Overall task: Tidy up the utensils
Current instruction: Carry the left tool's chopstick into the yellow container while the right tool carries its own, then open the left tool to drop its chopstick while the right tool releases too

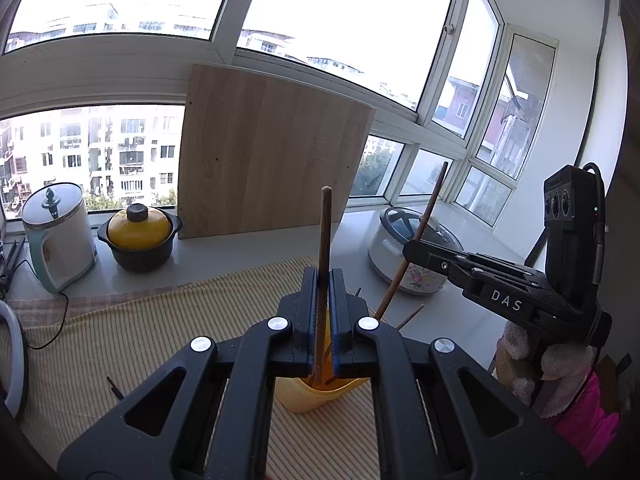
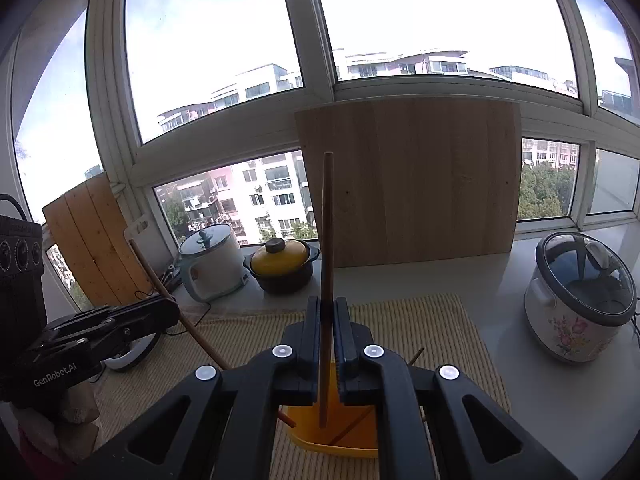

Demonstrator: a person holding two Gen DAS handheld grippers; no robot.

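Observation:
My left gripper (image 1: 323, 276) is shut on a dark brown chopstick (image 1: 325, 240) held upright, its lower end inside the yellow utensil holder (image 1: 316, 394). My right gripper (image 2: 328, 306) is shut on a lighter wooden chopstick (image 2: 327, 220), also upright, its tip inside the same yellow holder (image 2: 332, 432). Each gripper shows in the other's view: the right gripper (image 1: 412, 249) with its chopstick (image 1: 424, 220), the left gripper (image 2: 170, 310) with its chopstick (image 2: 160, 280). A loose chopstick (image 1: 114, 387) lies on the striped cloth (image 1: 140, 332). More chopstick ends stick out of the holder.
On the white sill stand a kettle (image 1: 60, 236), a yellow-lidded black pot (image 1: 139, 236), a leaning wooden board (image 1: 264, 160) and a floral rice cooker (image 2: 580, 300). A white round object (image 1: 12, 356) sits at the cloth's left edge. Windows close the back.

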